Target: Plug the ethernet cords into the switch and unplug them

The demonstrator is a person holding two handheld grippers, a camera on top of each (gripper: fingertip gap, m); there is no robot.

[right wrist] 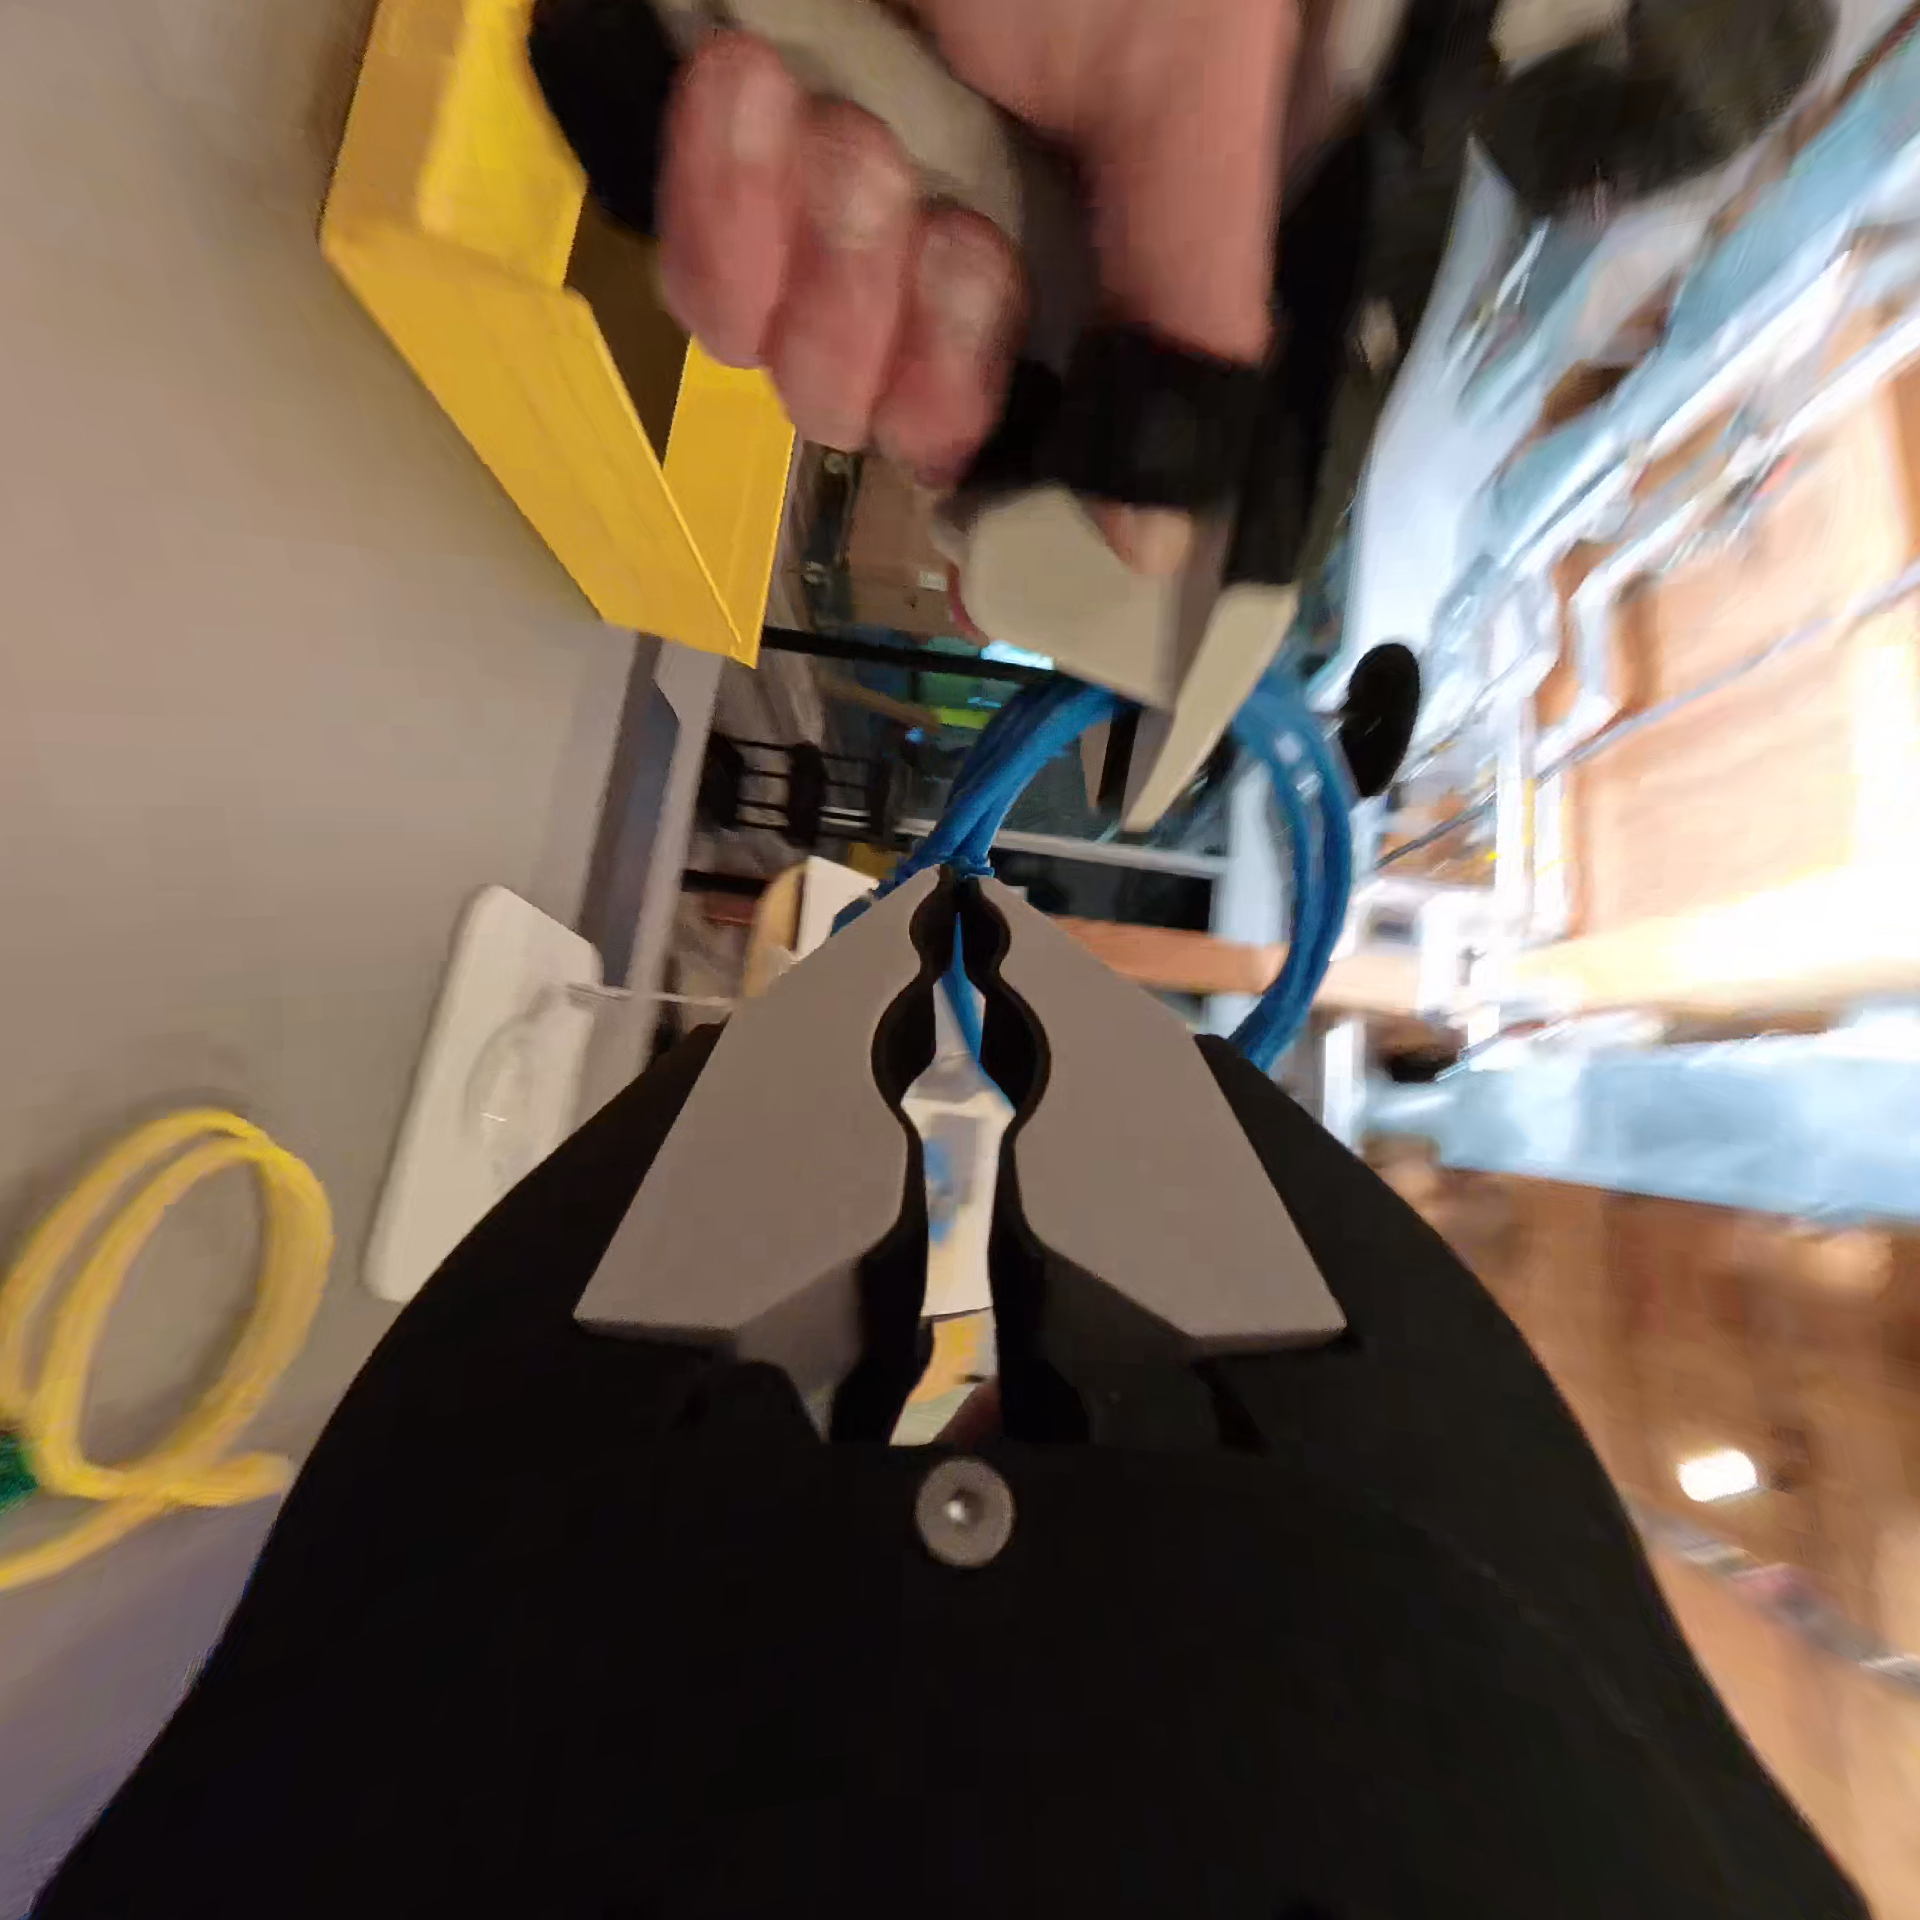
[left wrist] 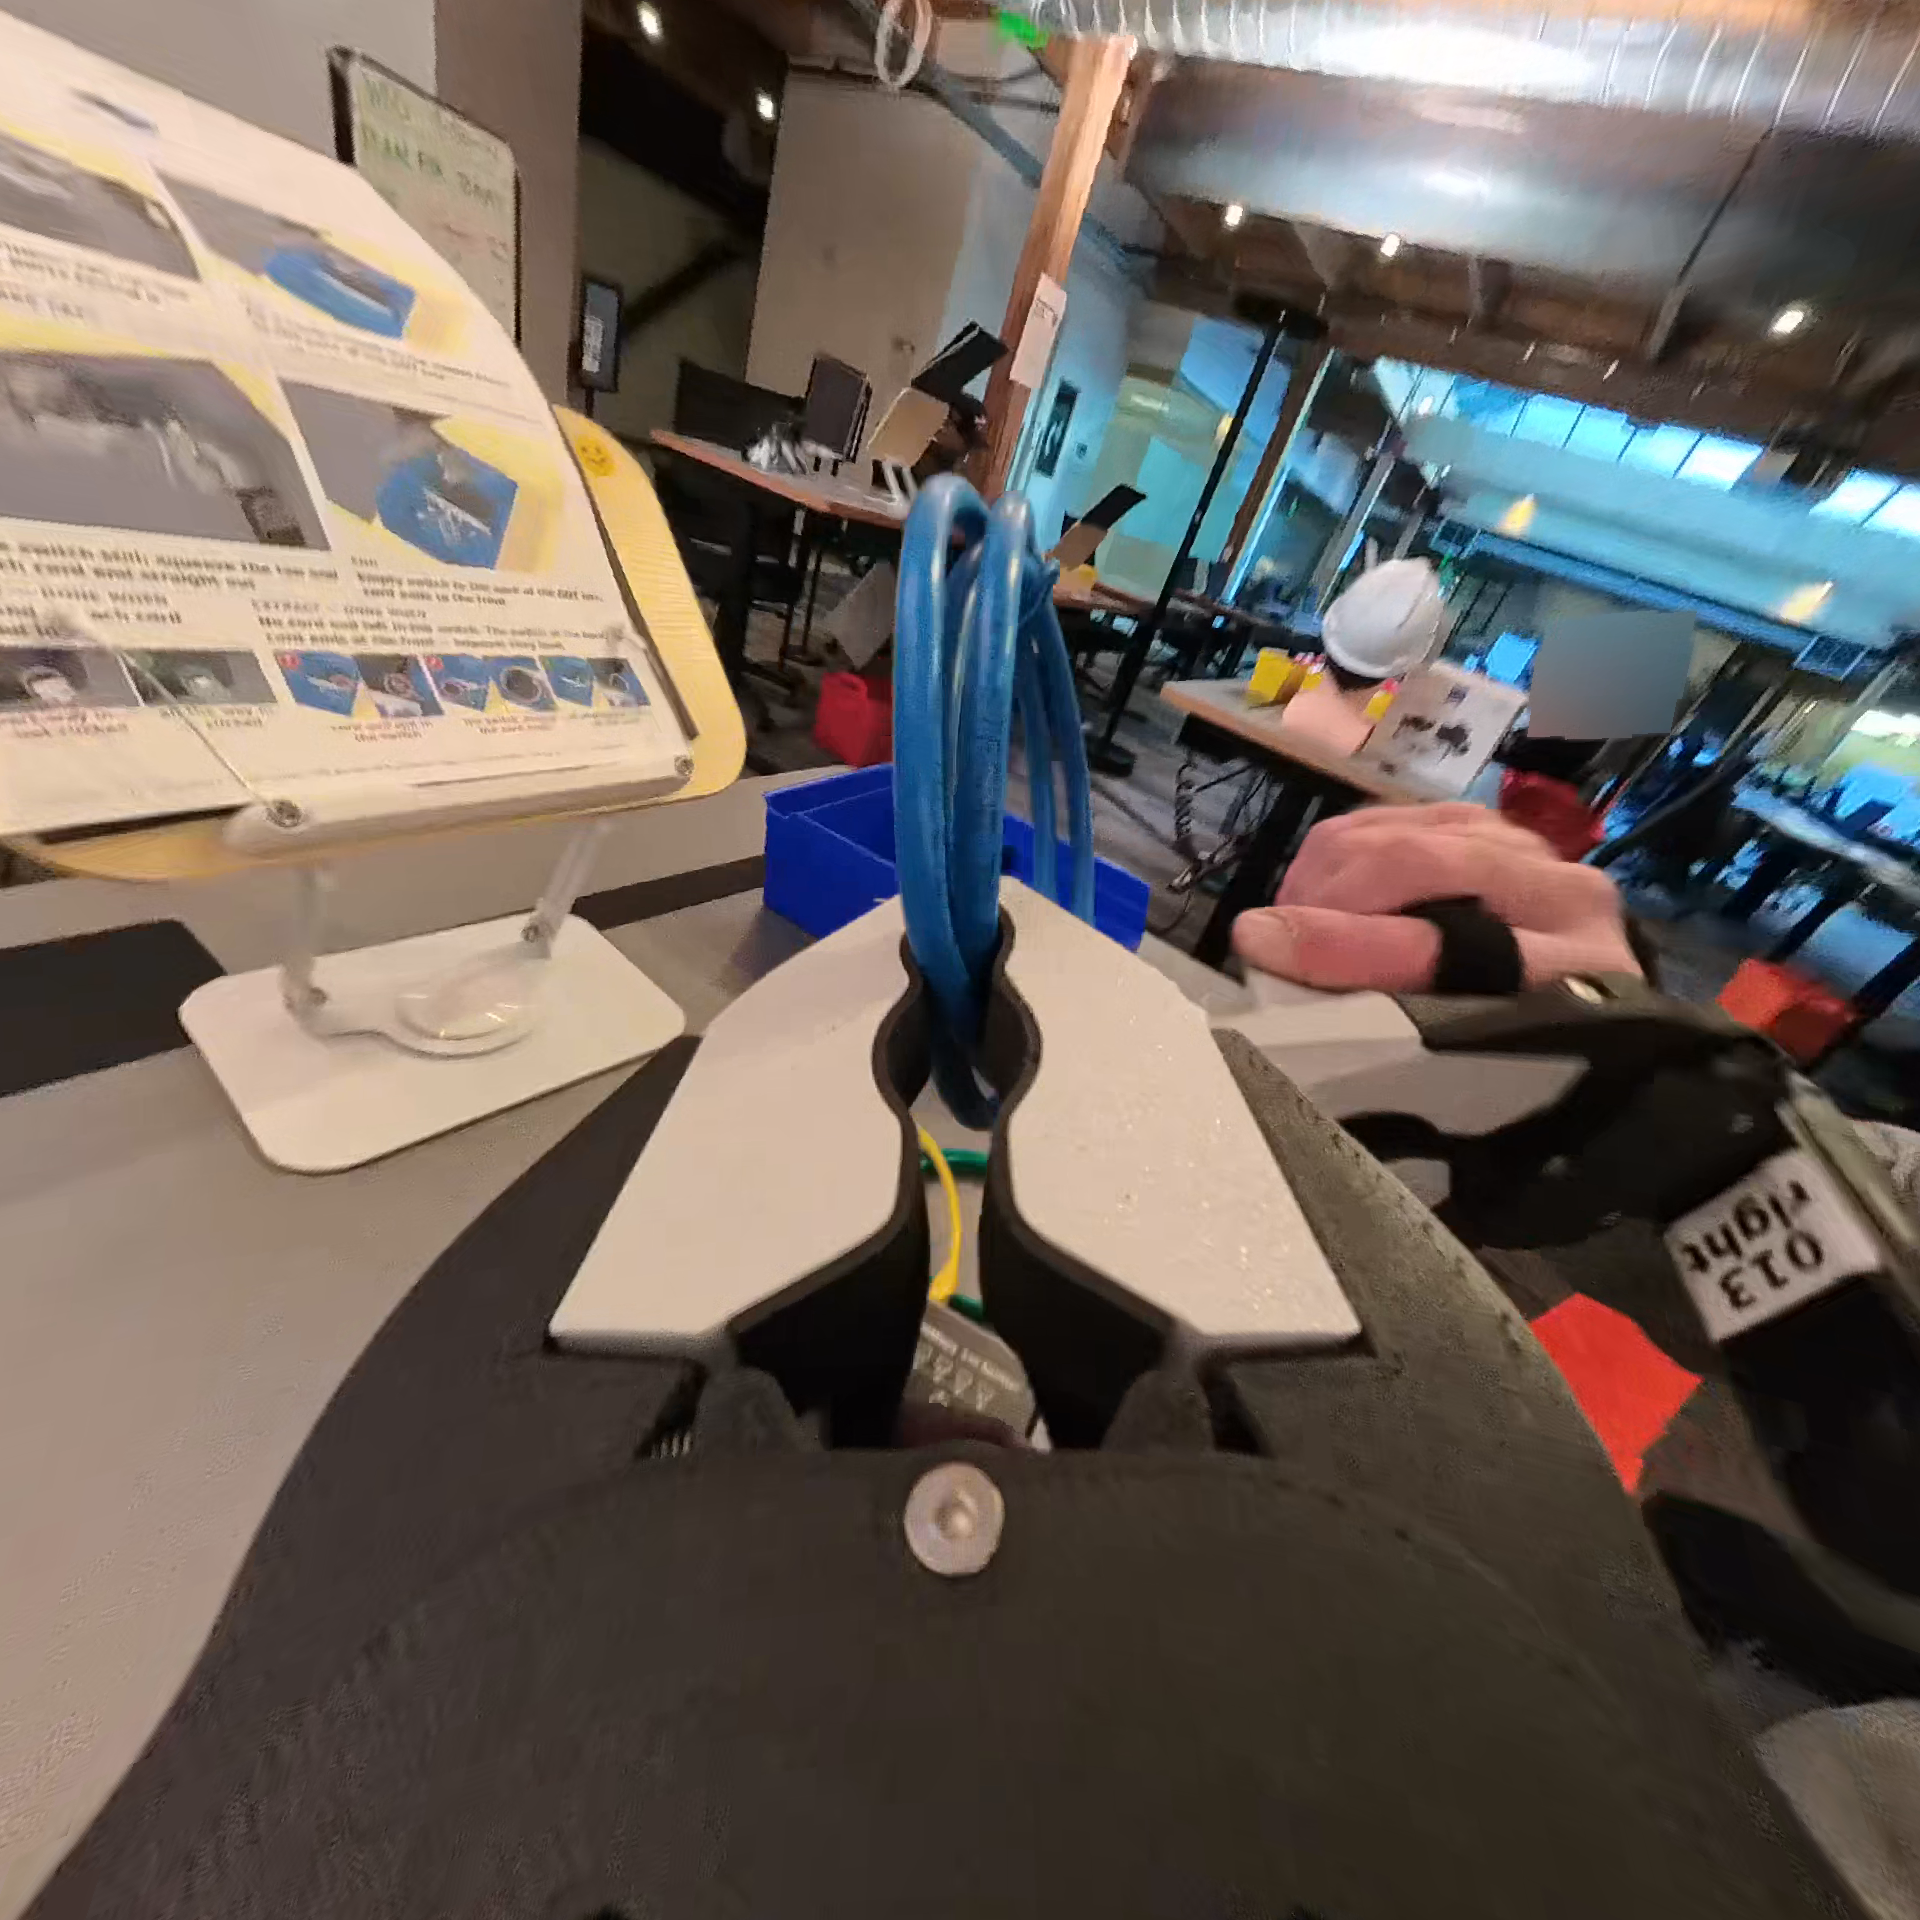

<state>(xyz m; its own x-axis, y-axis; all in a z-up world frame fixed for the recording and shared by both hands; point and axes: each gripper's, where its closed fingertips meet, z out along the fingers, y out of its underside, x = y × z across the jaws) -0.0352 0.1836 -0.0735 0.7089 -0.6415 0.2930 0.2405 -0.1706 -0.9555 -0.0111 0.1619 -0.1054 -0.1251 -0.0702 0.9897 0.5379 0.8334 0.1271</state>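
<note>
Ethernet cord (left wrist: 966, 748), the blue one, is bundled into a loop and held up off the table between both grippers. The left gripper (left wrist: 958, 940) has its fingers pressed together on several strands, and the loop stands up toward 12 o'clock from its tips, so in that view the long axis runs roughly upright. The right gripper (right wrist: 958, 883) is pinched shut on the same bundle right at a little tie (right wrist: 971, 864), with the loop fanning away toward 1 o'clock in its view. I can't really see a plug end, so no idea which way the connector faces.

My take: they're trying to undo the bundle before plugging anything in. I'd keep the left grip firm and work the tie loose gently with the right, not yanking sideways.

Further out: a yellow cord (right wrist: 156, 1320) lies coiled on the grey table (right wrist: 208, 727) at 8 o'clock, a yellow bin (right wrist: 499, 343) at 11, and a blue bin (left wrist: 831, 852) sits behind the loop. An instruction sheet stand (left wrist: 312, 582) is at 10 o'clock.
</note>
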